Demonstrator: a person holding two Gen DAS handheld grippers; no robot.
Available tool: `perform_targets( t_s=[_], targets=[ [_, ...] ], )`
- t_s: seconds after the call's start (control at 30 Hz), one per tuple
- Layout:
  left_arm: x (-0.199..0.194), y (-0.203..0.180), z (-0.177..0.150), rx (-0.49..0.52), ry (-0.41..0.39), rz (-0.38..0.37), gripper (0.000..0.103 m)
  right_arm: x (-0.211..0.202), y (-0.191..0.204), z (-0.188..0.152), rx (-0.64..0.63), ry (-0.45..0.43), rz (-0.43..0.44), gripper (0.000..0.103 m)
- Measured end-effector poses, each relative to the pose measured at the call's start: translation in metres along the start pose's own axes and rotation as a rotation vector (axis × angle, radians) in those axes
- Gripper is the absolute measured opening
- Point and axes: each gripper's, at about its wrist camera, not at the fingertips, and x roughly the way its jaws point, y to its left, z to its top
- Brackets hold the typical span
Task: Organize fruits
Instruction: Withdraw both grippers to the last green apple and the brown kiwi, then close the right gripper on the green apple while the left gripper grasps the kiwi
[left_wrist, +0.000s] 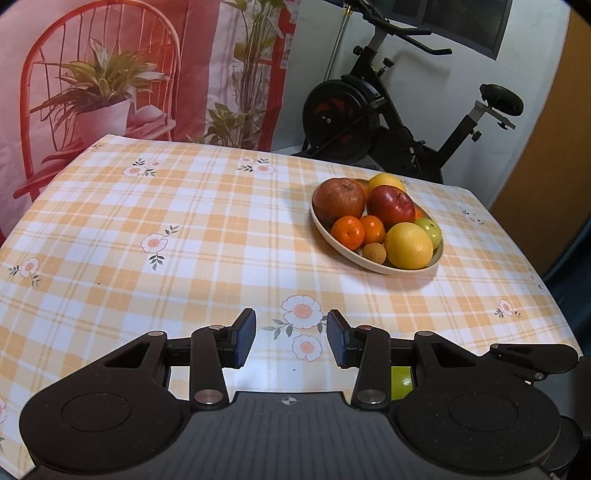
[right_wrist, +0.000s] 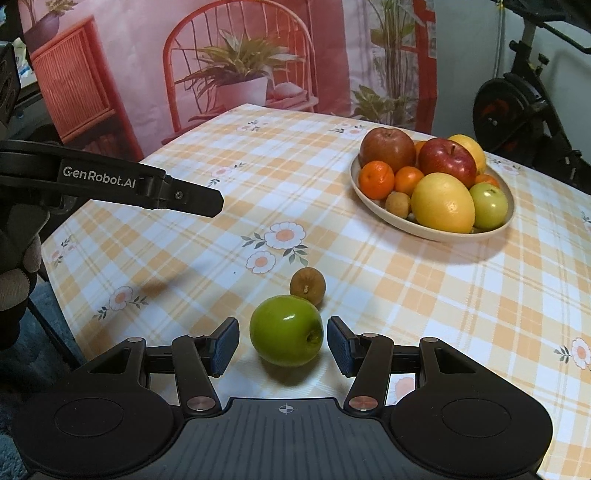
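Two loose fruits left | we bracket the glossy round green apple (right_wrist: 286, 335) between the right gripper (right_wrist: 282, 345) pads, untouching, jaws apart | left gripper (left_wrist: 291, 338) empty, parted | next: squeeze, carry to cream oval bowl (right_wrist: 373, 202) ahead-right

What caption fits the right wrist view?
Open right tongs flank a green apple on the checked tablecloth, fruit bowl beyond.
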Motion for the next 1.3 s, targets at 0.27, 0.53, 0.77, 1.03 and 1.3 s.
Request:
perform_targets(
  t_s=[0.27,0.53,0.77,1.03,1.3],
  targets=[
    [0.002,0.002,-0.001,-0.014,0.005,0.007,0.045,0.004,-0.002,-0.003,0.005,0.006,0.007,0.048],
    [0.005,0.001,-0.002,-0.011,0.014,0.008,0.045,0.006,-0.002,-0.003,0.005,-0.002,0.011,0.045],
    [0.007,0.002,-0.003,-0.019,0.021,0.007,0.045,0.005,-0.004,-0.004,0.004,-0.009,0.013,0.043],
    [0.009,-0.001,-0.004,-0.016,0.027,-0.002,0.045,0.001,-0.009,-0.006,0.022,-0.03,0.013,0.043],
    [0.012,-0.01,-0.006,0.001,0.036,-0.023,0.045,-0.009,-0.024,-0.005,0.042,-0.078,-0.003,0.043]
  ],
)
